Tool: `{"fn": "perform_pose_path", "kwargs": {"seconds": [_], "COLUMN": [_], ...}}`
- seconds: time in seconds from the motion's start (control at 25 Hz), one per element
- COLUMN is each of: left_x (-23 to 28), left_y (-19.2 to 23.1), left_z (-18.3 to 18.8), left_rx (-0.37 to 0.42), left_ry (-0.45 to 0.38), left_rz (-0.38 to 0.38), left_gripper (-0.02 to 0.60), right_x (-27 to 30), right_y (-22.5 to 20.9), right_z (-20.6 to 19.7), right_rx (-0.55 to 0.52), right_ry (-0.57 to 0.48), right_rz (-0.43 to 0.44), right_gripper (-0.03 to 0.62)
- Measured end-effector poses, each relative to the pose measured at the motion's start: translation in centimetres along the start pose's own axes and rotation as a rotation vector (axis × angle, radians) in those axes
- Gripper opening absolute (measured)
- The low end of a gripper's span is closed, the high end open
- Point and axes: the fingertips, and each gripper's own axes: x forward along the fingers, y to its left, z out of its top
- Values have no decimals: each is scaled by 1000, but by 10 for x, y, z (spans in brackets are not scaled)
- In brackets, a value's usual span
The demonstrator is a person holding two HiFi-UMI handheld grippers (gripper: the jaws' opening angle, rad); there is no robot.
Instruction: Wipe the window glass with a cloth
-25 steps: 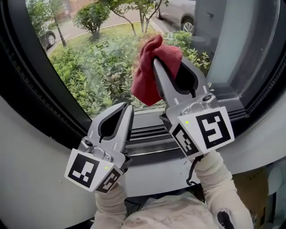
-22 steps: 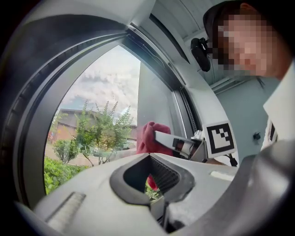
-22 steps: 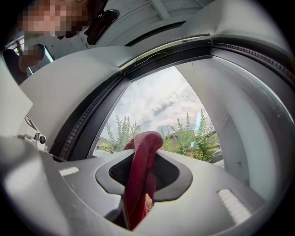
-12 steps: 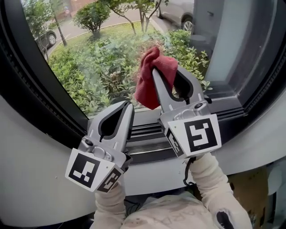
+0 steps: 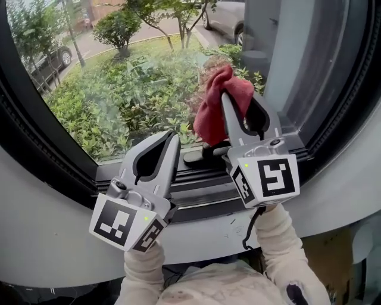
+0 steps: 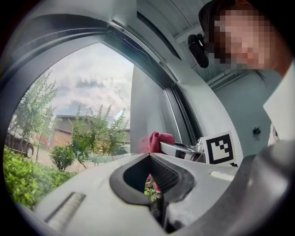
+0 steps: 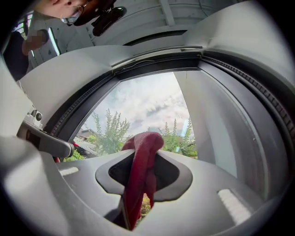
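right gripper [image 5: 233, 96] clamped on red cloth [image 5: 213, 114] by window glass [image 5: 119, 89] | left gripper [image 5: 173, 138] closed

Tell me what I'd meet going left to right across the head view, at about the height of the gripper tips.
Window frame's left side → left hand-held gripper, shut and empty → red cloth, clamped in the right hand-held gripper → window frame's right side.

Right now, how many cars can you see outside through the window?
2. A dark car sits at the upper left behind the shrubs; a silver car is at the top, right of centre, cut off by the picture's edge. The shrubs may hide others.
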Motion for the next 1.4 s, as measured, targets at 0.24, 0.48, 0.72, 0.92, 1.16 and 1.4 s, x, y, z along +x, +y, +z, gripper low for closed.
{"fn": "perform_pose_path", "kwargs": {"seconds": [0.24, 0.48, 0.72, 0.92, 1.16, 1.4], "left_x": [39, 73, 94, 88, 71, 47], "left_y": [-37, -68, -90, -94, -93, -102], "left_z": [-3, -8, -7, -4, 3, 6], "left_rx": [4, 11, 15, 17, 26, 42], "left_ry": [-1, 3, 9, 11, 1, 2], "left_rz": [-23, -47, -56, -47, -38, -60], "left_gripper": [0, 0, 0, 0, 0, 0], "right_x": [-20, -40, -52, -53, -62, -95], "right_y": [-60, -119, -160, -158, -129, -75], "right_z": [-4, -10, -11, -9, 7, 24], "right_rx": [-5, -8, 33, 36, 70, 117], "right_ry": [-4, -6, -4, -8, -30, -42], "right_rz": [-38, -92, -115, -104, -40, 74], "right_gripper": [127, 127, 127, 123, 121, 121]}}
